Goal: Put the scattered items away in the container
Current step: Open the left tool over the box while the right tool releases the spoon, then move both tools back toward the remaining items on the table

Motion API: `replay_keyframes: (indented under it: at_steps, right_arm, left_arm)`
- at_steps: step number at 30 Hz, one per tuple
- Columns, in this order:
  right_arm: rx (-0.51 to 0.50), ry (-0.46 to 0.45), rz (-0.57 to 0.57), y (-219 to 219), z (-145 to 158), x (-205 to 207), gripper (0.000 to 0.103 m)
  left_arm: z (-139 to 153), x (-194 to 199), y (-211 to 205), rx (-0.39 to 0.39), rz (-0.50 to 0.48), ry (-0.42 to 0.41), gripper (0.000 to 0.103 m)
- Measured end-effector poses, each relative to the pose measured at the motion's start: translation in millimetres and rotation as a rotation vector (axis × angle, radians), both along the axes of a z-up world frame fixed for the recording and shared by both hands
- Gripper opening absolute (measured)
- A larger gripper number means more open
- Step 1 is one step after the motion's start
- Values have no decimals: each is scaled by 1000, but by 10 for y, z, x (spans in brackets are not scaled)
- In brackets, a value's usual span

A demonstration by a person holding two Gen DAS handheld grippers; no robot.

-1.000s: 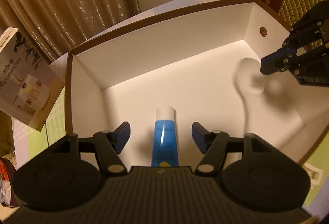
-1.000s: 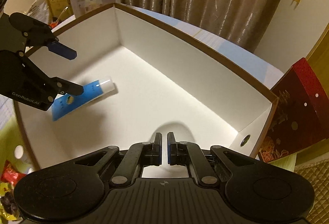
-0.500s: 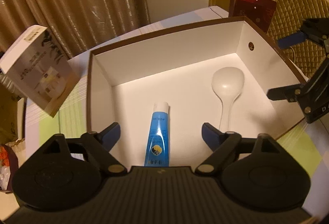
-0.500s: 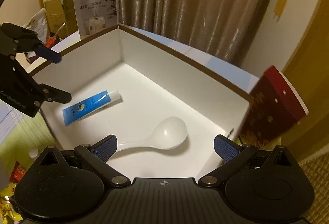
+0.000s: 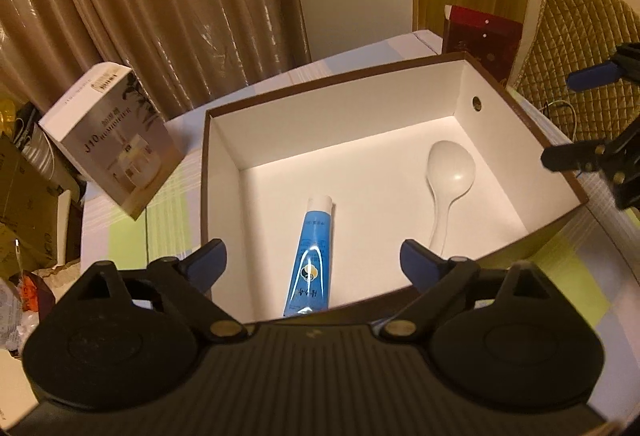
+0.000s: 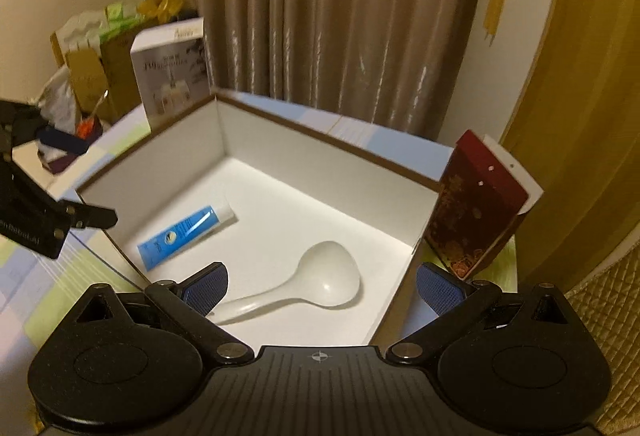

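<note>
A brown-rimmed white box (image 5: 392, 108) (image 6: 304, 140) stands on the table. On its floor lie a blue tube (image 5: 311, 256) (image 6: 186, 230) with a white cap and a white spoon (image 5: 448, 180) (image 6: 316, 278). My left gripper (image 5: 314, 262) hovers above the box's near edge, its jaws still opening, the tube far below with nothing touching the pads. My right gripper (image 6: 322, 286) is wide open above the spoon, clear of it. Each gripper shows at the edge of the other's view: the right gripper (image 5: 576, 120) and the left gripper (image 6: 80, 184).
A white product carton (image 5: 112, 140) (image 6: 172, 72) stands left of the box, a dark red carton (image 5: 480, 40) (image 6: 476, 212) at its right corner. Curtains hang behind. Bags and cardboard clutter (image 6: 88, 76) sit at far left; a quilted chair back (image 5: 576, 68) is on the right.
Both grippers rose and pulled back from the box. The right jaws went from shut to wide open, leaving the spoon on the box floor. The left jaws widened away from the tube.
</note>
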State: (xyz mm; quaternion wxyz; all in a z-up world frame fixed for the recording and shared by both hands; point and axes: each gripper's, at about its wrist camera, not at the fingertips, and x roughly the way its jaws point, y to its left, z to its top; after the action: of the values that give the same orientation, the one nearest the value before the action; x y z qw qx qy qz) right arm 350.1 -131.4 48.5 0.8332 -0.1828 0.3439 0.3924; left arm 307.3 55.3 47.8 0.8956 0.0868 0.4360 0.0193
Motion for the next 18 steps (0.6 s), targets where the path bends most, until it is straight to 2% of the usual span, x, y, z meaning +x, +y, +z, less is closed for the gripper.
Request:
replay_keyframes:
  at_steps: [5,10,18]
  right_arm:
    - [47,14,10,-131,151,-134,103]
    - [53,2,37,-233,236,-321,103]
    - [80,10,39,-445,280,-527,103]
  left_arm:
    - [121,-196,-32,7,10,-18,95]
    - [223,-461,-47,7,9,-42,96]
    - [301,-917,32,-52,24,-73,96]
